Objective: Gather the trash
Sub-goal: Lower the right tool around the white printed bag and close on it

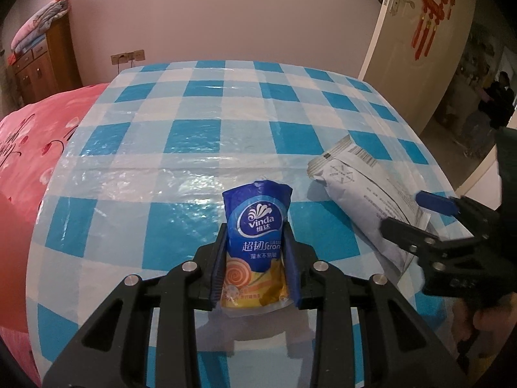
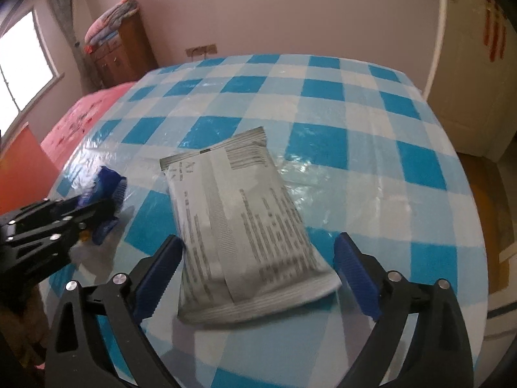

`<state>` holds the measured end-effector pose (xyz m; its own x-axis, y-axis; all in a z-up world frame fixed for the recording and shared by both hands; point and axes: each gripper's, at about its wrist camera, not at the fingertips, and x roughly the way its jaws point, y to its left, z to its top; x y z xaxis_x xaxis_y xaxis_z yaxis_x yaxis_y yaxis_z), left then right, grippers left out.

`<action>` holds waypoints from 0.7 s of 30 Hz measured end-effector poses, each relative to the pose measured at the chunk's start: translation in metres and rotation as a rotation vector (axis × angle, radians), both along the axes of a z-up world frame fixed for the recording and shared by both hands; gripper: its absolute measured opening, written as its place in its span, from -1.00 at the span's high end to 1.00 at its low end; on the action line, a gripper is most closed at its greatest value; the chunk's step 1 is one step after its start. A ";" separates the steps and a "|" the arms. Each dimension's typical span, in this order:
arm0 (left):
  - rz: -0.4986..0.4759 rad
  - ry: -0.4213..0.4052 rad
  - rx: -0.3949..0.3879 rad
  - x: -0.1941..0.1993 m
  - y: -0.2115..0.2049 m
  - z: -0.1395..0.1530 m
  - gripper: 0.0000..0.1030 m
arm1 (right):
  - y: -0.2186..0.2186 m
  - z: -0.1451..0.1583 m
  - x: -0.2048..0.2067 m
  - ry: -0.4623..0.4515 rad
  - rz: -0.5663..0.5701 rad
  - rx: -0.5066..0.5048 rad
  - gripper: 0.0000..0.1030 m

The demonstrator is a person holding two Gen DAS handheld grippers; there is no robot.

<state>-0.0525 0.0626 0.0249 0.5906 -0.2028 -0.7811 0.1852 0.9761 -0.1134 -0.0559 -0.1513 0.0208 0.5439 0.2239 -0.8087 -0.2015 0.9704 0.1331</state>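
A blue and yellow Vinda tissue packet (image 1: 257,242) sits between the fingers of my left gripper (image 1: 257,265), which is shut on it at the near part of the checkered table (image 1: 200,135). A grey-white plastic pouch (image 2: 242,229) with printed text lies flat on the table. My right gripper (image 2: 258,278) is open, its blue pads on either side of the pouch's near end. The pouch also shows in the left wrist view (image 1: 365,200), with the right gripper (image 1: 416,213) around it. The left gripper with the tissue packet (image 2: 106,194) shows at the left of the right wrist view.
The blue and white checkered plastic cloth (image 2: 323,113) covers the table. A pink bed (image 1: 32,148) lies to the left. A wooden cabinet (image 1: 38,61) with folded blankets stands at the back left. A white door (image 1: 416,32) is at the right.
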 end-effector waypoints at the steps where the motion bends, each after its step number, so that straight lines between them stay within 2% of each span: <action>1: -0.001 -0.001 -0.001 -0.001 0.001 0.000 0.36 | 0.003 0.000 0.002 -0.003 0.016 -0.002 -0.82; 4: 0.005 -0.001 -0.001 -0.001 0.004 0.000 0.36 | 0.013 0.002 0.004 -0.022 0.064 -0.006 -0.83; 8: 0.010 0.002 -0.008 -0.001 0.007 0.000 0.36 | 0.020 -0.003 0.012 -0.024 0.061 -0.081 -0.83; 11: 0.008 -0.001 -0.015 -0.002 0.007 0.001 0.36 | 0.018 -0.007 0.020 0.009 0.055 -0.038 -0.84; 14: 0.005 -0.006 -0.020 -0.002 0.008 0.002 0.36 | 0.022 -0.008 0.021 0.004 0.057 -0.057 -0.83; 16: 0.005 -0.007 -0.025 -0.003 0.009 0.002 0.36 | 0.024 -0.008 0.019 -0.005 0.057 -0.073 -0.69; 21: 0.007 -0.014 -0.031 -0.005 0.012 0.005 0.36 | 0.025 -0.007 0.015 -0.019 0.043 -0.072 -0.59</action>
